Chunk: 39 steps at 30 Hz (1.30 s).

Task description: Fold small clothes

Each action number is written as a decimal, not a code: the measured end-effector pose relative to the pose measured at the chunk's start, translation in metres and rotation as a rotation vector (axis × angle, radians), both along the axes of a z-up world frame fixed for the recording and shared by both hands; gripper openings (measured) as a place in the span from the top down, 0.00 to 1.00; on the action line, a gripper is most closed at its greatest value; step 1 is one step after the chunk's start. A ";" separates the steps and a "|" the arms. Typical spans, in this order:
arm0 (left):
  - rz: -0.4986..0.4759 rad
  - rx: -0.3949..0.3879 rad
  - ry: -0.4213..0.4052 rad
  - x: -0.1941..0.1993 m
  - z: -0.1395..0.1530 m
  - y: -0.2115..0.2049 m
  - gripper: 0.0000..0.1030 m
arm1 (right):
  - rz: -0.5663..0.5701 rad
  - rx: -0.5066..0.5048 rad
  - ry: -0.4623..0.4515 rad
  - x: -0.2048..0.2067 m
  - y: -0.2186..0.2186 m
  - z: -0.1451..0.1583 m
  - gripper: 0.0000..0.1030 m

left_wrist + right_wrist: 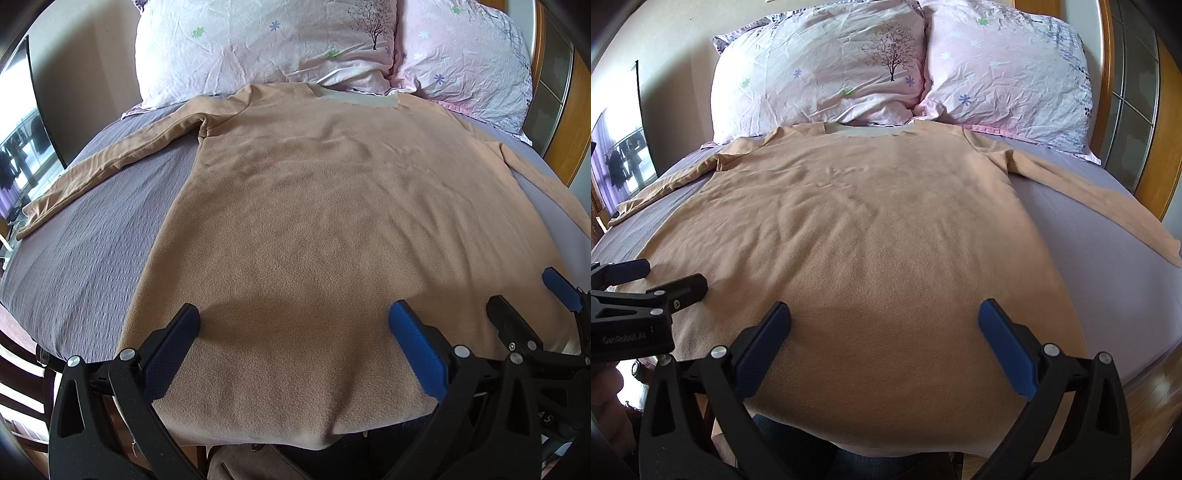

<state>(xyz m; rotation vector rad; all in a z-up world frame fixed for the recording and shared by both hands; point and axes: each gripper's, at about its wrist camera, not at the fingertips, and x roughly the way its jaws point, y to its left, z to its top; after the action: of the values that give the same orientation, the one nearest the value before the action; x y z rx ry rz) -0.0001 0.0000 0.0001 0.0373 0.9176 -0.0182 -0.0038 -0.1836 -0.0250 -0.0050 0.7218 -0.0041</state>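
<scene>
A tan long-sleeved fleece shirt (pixel 314 221) lies flat on the bed, collar toward the pillows, both sleeves spread out to the sides; it also shows in the right wrist view (pixel 871 229). Its hem hangs over the near bed edge. My left gripper (pixel 293 317) is open and empty, hovering over the hem area. My right gripper (pixel 884 317) is open and empty over the hem to the right of it. The right gripper shows at the right edge of the left wrist view (pixel 532 291), and the left gripper shows at the left edge of the right wrist view (pixel 672 275).
The bed has a purple-grey sheet (pixel 85 243), also seen in the right wrist view (pixel 1089 240). Two pink flowered pillows (pixel 820 77) (pixel 1008 74) lie at the head. A wooden headboard (pixel 1167 122) stands at the right. A window (pixel 22 140) is at the left.
</scene>
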 end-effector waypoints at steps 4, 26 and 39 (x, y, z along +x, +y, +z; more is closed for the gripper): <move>0.000 0.000 -0.001 0.000 0.000 0.000 0.01 | 0.000 0.000 -0.001 0.000 0.000 0.000 0.02; 0.000 0.000 -0.003 0.000 0.000 0.000 0.01 | 0.000 -0.001 -0.003 -0.001 -0.001 0.000 0.02; 0.000 0.000 -0.005 0.000 0.000 0.000 0.01 | -0.001 0.000 -0.005 -0.001 -0.003 0.000 0.02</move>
<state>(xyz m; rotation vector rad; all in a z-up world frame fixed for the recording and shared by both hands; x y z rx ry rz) -0.0002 0.0000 0.0003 0.0371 0.9126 -0.0181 -0.0053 -0.1866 -0.0246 -0.0050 0.7173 -0.0048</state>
